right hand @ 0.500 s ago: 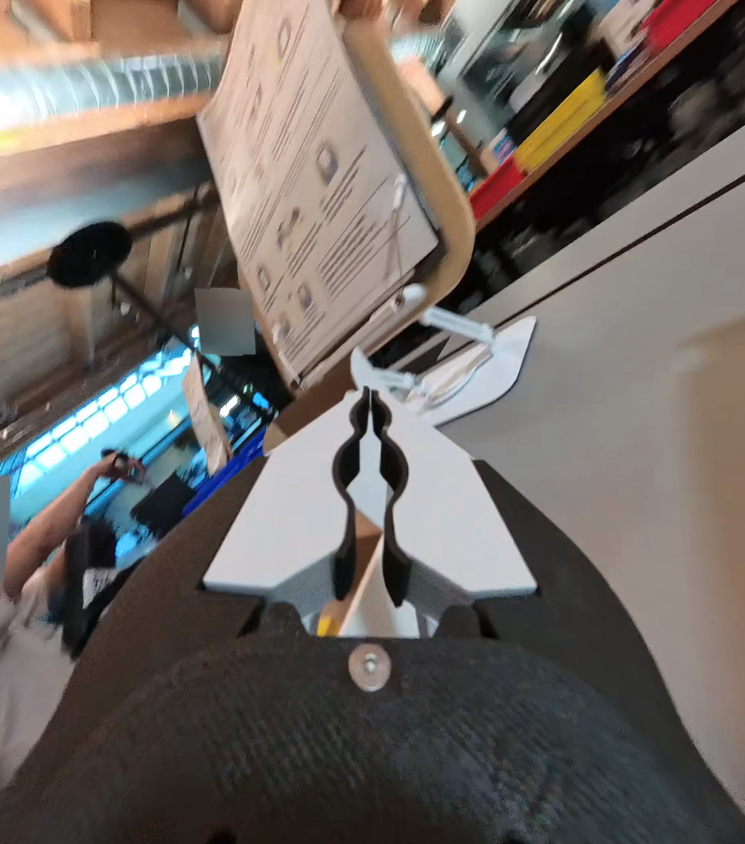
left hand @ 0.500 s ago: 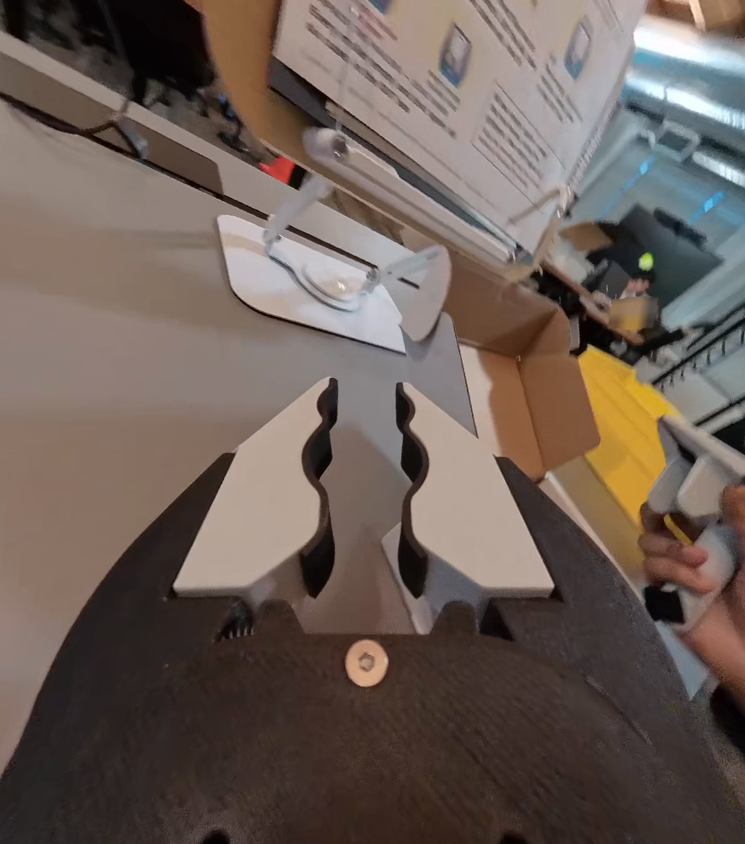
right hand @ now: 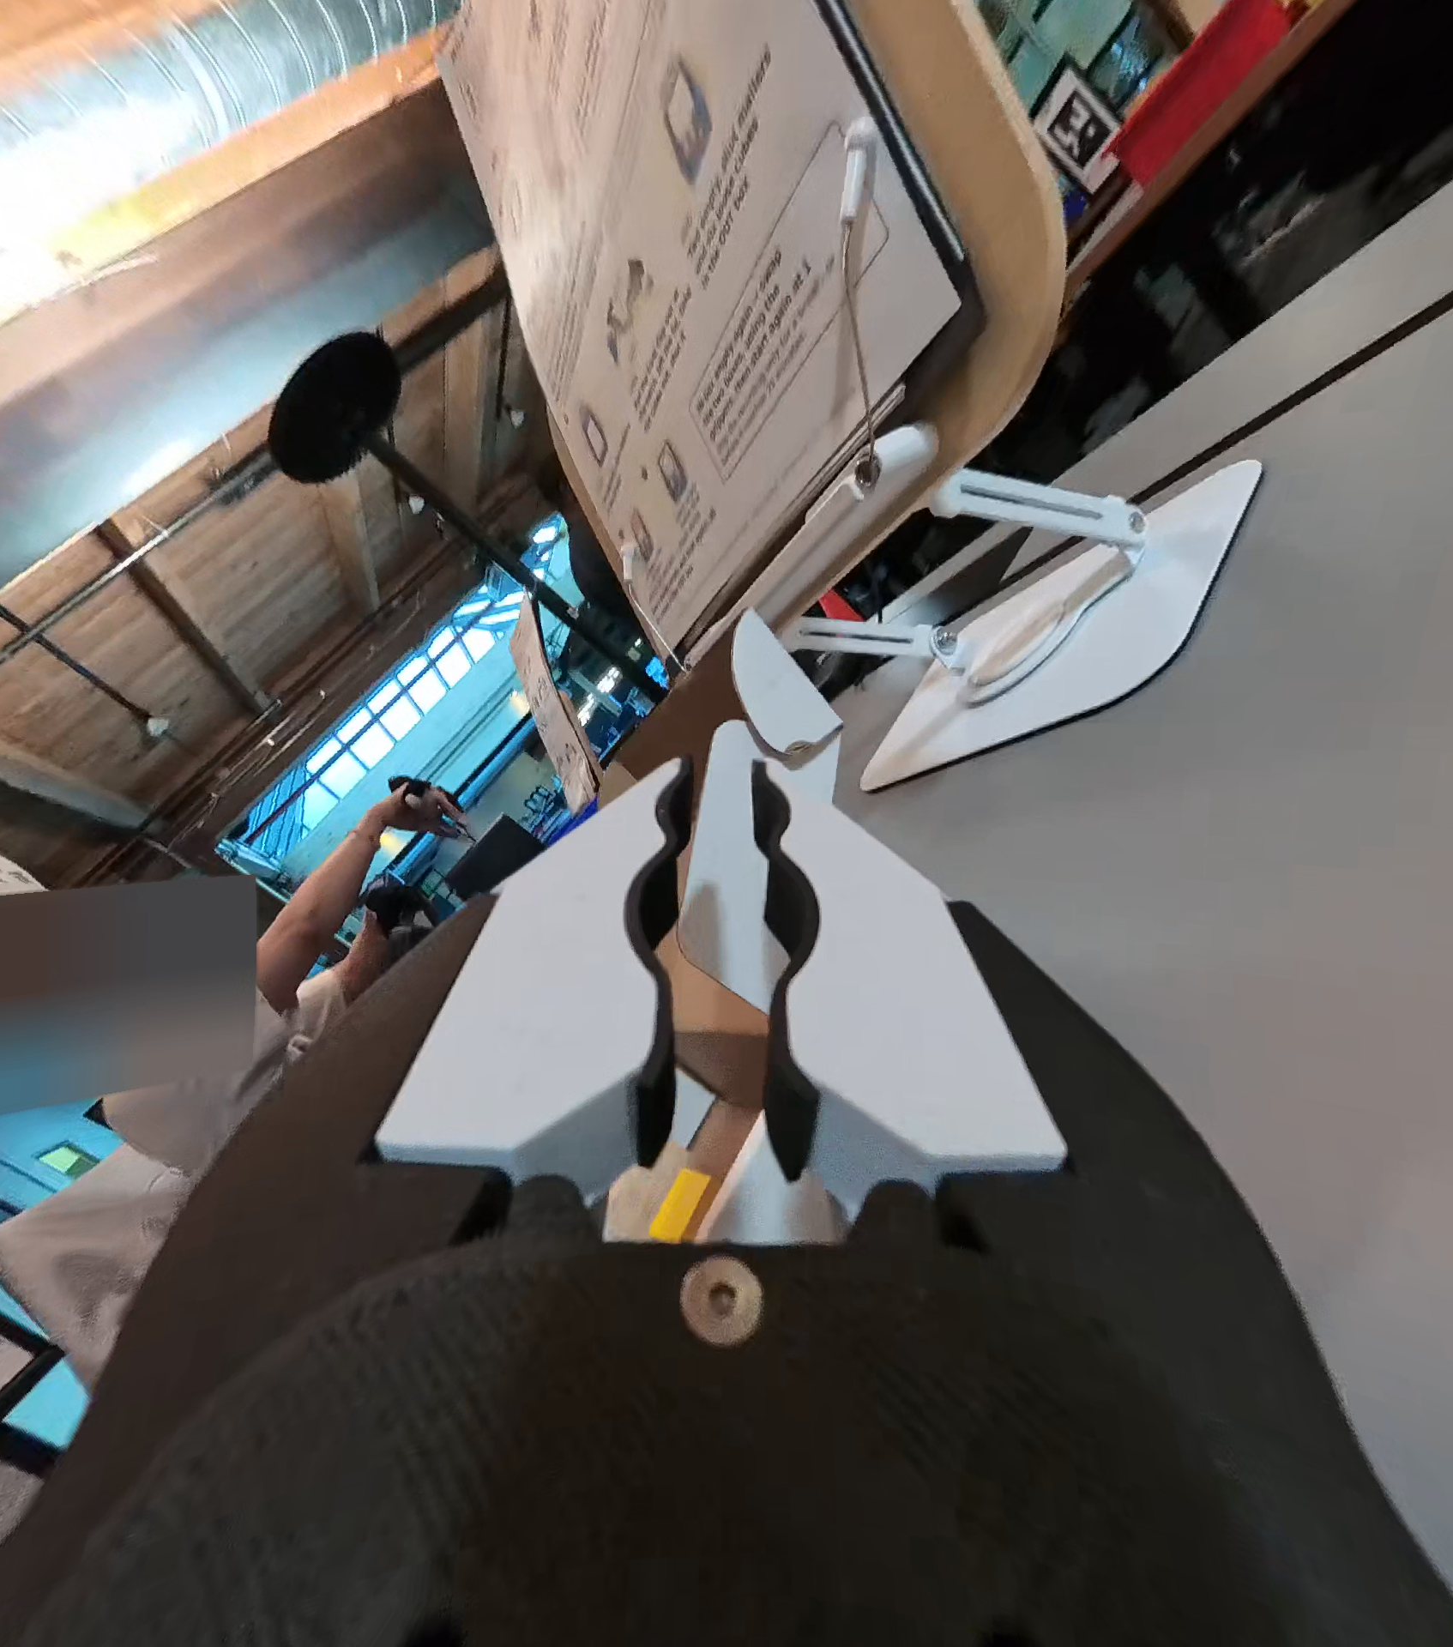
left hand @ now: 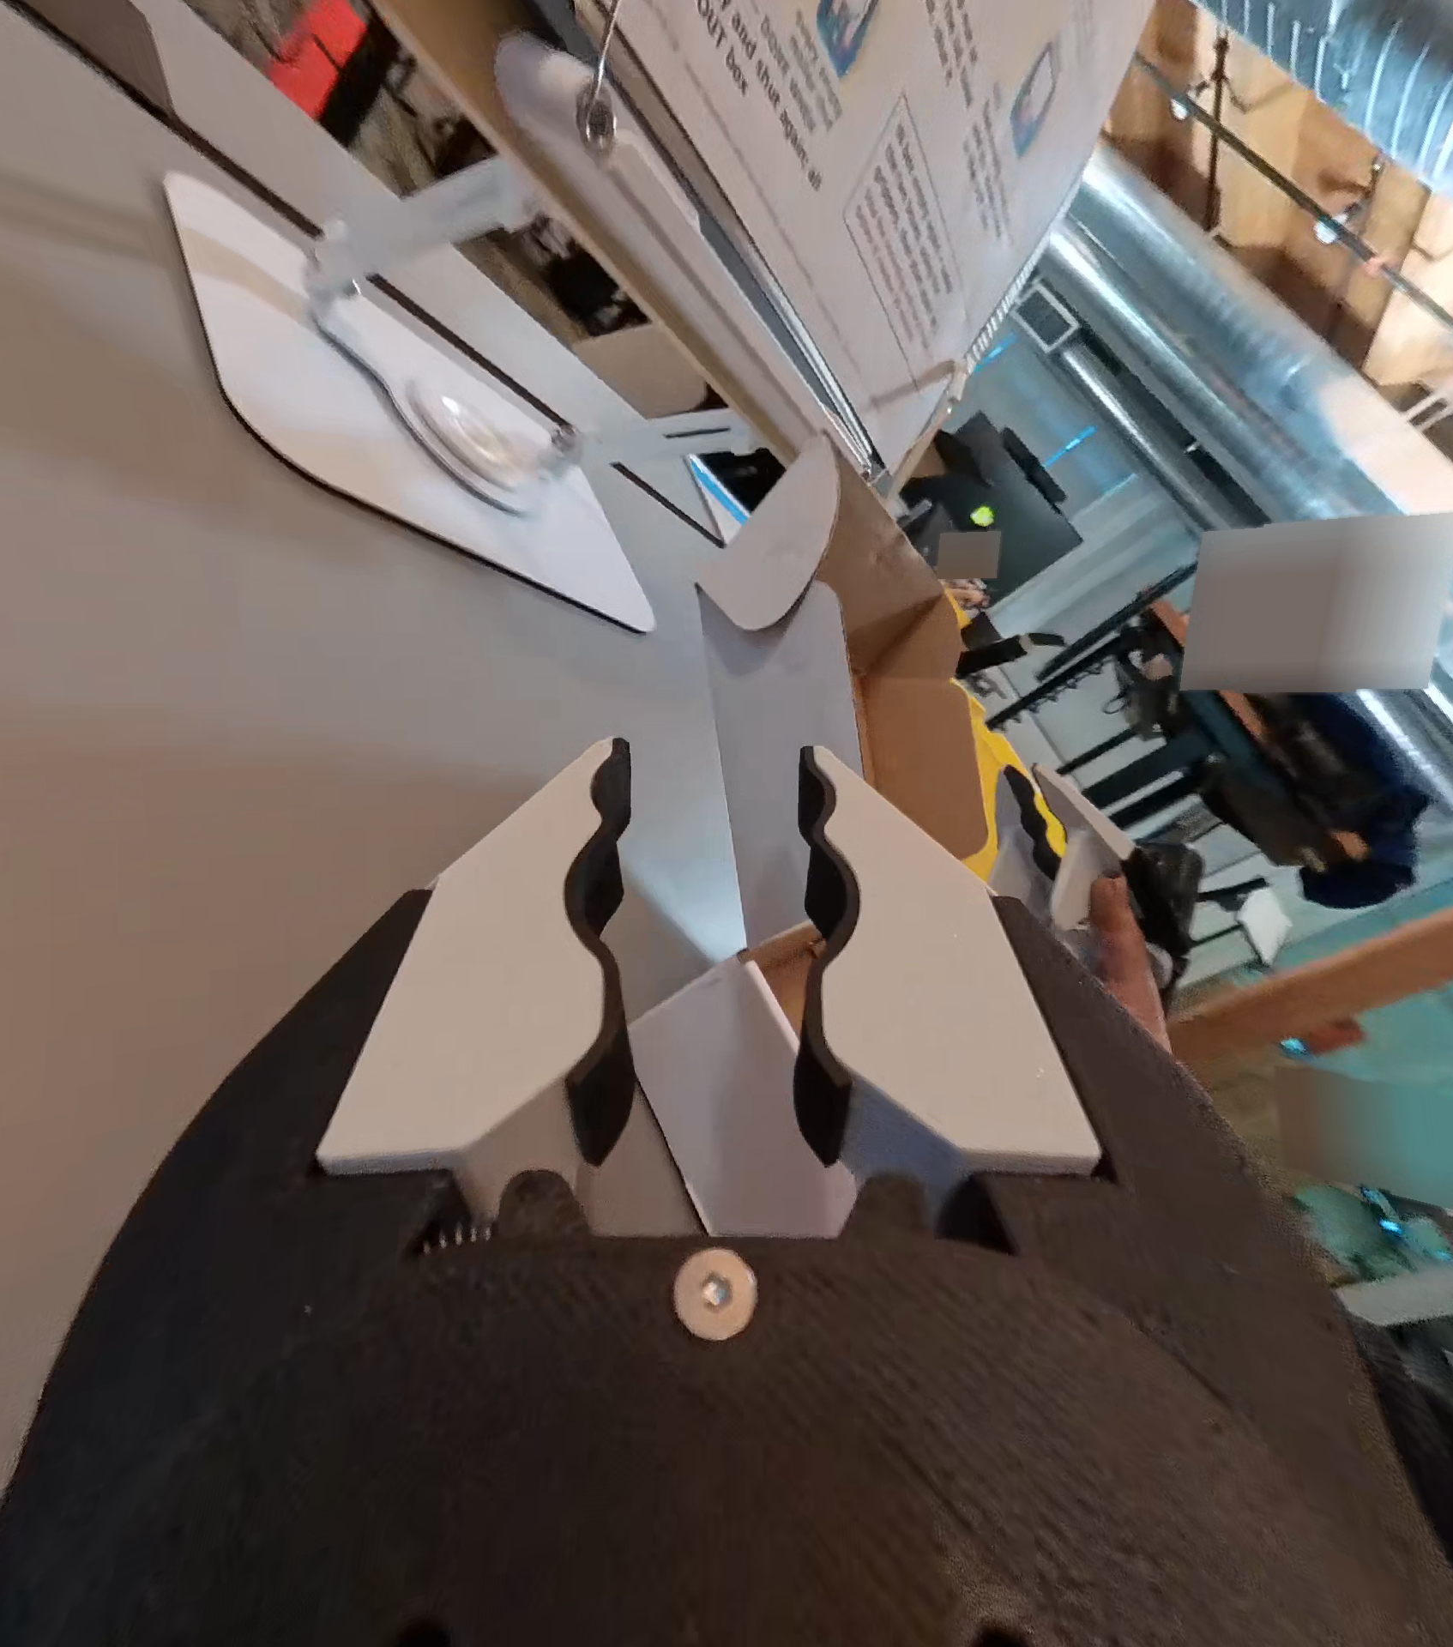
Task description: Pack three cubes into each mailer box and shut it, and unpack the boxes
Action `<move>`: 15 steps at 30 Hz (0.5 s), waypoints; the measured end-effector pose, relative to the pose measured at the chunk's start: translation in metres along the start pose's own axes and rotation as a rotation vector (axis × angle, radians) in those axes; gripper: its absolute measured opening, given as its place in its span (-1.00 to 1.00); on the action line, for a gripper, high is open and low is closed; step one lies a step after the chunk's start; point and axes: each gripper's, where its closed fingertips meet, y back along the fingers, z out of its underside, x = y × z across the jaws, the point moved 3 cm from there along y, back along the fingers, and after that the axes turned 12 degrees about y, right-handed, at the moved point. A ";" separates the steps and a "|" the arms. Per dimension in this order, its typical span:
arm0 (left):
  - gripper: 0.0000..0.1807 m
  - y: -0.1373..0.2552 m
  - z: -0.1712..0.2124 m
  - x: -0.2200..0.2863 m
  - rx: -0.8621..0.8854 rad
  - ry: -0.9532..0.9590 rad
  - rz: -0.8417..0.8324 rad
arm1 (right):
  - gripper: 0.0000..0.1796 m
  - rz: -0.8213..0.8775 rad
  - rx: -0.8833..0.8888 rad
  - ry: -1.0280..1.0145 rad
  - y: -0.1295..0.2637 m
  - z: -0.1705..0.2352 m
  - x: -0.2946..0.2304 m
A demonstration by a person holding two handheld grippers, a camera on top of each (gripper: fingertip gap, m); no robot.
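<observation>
Nearest in the left wrist view: left tongs (left hand: 714, 757) spread wide, holding nothing. Low in the gap, a white corner of the mailer box (left hand: 781, 802), open, standing on the grey tabletop (left hand: 126, 713); touching the pads or not, cannot tell. Brown on the inside, with a rounded white flap (left hand: 772, 570) raised at the far end. Inside it, behind the right finger, a bit of a yellow block (left hand: 986, 775). Just beside the box, on its other side, right tongs (left hand: 1053, 829) in a hand (left hand: 1124, 945).

In the right wrist view: right tongs (right hand: 721, 768) parted only a little, with a white panel of the box (right hand: 727, 891) seen through the gap; not clearly pinched. Low between the fingers, the yellow block (right hand: 678, 1203).

Farther on the tabletop (right hand: 1240, 980), well apart from the tongs: a white stand (left hand: 277, 374) (right hand: 1151, 624) carrying a tilted board with a printed sheet (left hand: 883, 178) (right hand: 750, 312). Behind all this, blurred, a workshop and a person (right hand: 304, 936) with one arm raised.
</observation>
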 end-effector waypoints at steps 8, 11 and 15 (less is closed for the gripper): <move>-0.52 -0.009 0.020 0.021 -0.101 0.023 0.152 | -0.79 -0.090 -0.111 -0.068 -0.012 0.024 -0.009; -0.52 -0.010 0.025 0.026 -0.127 -0.012 0.169 | -0.77 -0.098 -0.175 0.019 -0.015 0.031 -0.016; -0.52 -0.012 0.029 0.029 -0.144 -0.044 0.162 | -0.76 -0.087 -0.252 0.161 -0.017 0.039 -0.022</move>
